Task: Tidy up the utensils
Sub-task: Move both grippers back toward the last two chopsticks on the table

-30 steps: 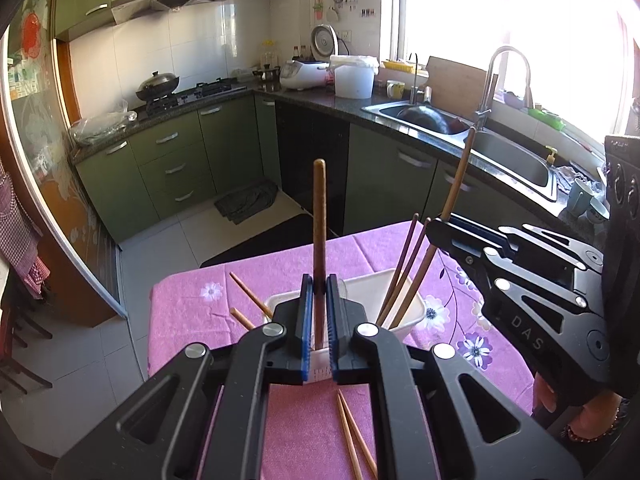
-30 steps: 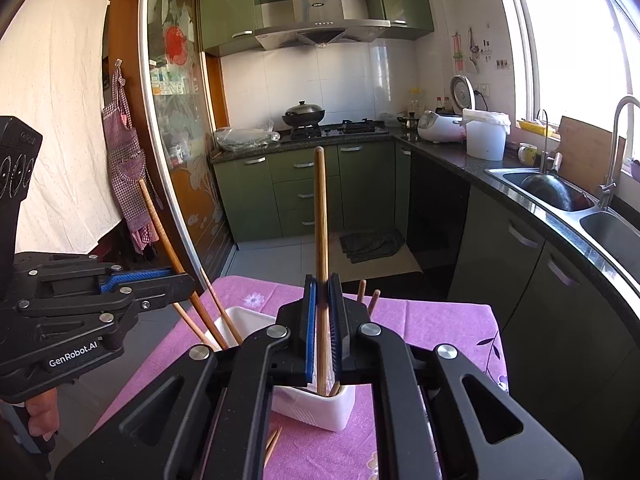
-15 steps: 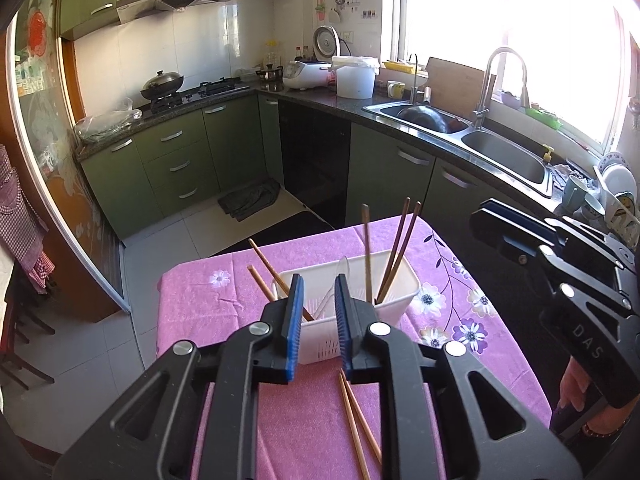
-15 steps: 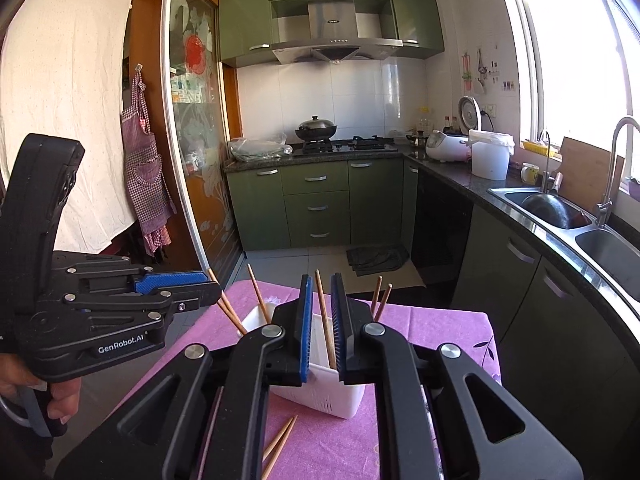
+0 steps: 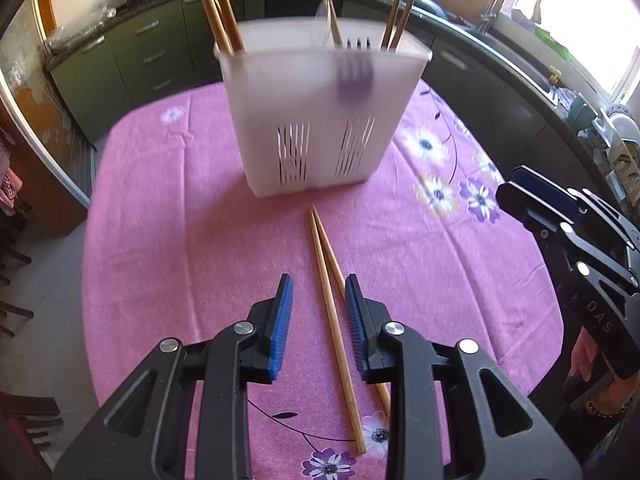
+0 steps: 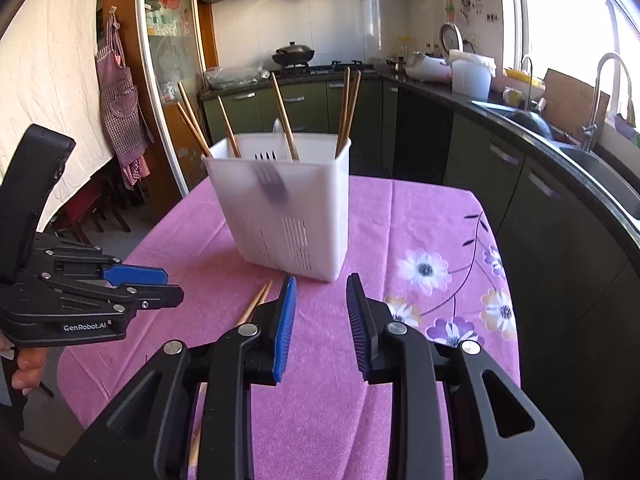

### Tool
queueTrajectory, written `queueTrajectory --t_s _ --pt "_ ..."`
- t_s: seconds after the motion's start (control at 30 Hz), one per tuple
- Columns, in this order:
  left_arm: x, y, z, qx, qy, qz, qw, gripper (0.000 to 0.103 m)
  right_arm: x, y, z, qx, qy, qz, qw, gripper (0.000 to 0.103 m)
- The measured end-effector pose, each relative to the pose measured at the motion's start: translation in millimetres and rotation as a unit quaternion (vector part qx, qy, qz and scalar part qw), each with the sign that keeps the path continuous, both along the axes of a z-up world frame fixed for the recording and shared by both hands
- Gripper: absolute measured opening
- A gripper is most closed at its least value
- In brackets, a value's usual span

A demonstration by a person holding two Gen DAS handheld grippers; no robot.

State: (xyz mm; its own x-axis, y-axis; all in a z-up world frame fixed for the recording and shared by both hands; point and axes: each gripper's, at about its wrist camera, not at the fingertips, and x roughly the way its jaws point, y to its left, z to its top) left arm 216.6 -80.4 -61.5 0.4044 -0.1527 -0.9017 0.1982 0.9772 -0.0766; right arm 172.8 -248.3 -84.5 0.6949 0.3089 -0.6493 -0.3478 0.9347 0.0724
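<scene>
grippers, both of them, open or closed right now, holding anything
Left gripper: open, jaws just been opening, holding nothing; two loose wooden chopsticks lie on the cloth between them.
Right gripper: open, jaws just been opening, empty.

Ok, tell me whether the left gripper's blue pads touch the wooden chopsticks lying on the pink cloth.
Apart. The left wrist view shows the chopsticks between the open pads, with cloth visible between.

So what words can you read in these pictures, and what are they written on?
"GenRobot.AI": on the side of the left tool, seen from the right wrist.
"DAS": on the side of the right tool, seen from the left wrist; there may be more letters out of sight.
The labels behind the glass door are too small to read.
The white utensil holder and the pink tablecloth carry no words.
</scene>
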Motion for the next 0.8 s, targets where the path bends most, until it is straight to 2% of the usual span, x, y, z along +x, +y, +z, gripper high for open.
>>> queueTrajectory --t_s 0.1,0.23,0.8 --pt "6.5 -5.5 -25.2 0.014 0.019 0.005 0.9997 0.024 -0.3 -3.6 -12.9 -0.007 0.012 -0.004 1.0 0.026" --pt "12.7 -12.2 -41.7 0.015 0.032 0.008 0.9993 0.023 2.2 -6.4 -20.8 -0.005 0.023 -0.003 1.0 0.03" --pt "22.0 -28.8 -60.7 0.047 0.043 0.007 0.9979 0.012 13.4 -13.3 -20.7 0.019 0.041 0.001 0.999 0.03"
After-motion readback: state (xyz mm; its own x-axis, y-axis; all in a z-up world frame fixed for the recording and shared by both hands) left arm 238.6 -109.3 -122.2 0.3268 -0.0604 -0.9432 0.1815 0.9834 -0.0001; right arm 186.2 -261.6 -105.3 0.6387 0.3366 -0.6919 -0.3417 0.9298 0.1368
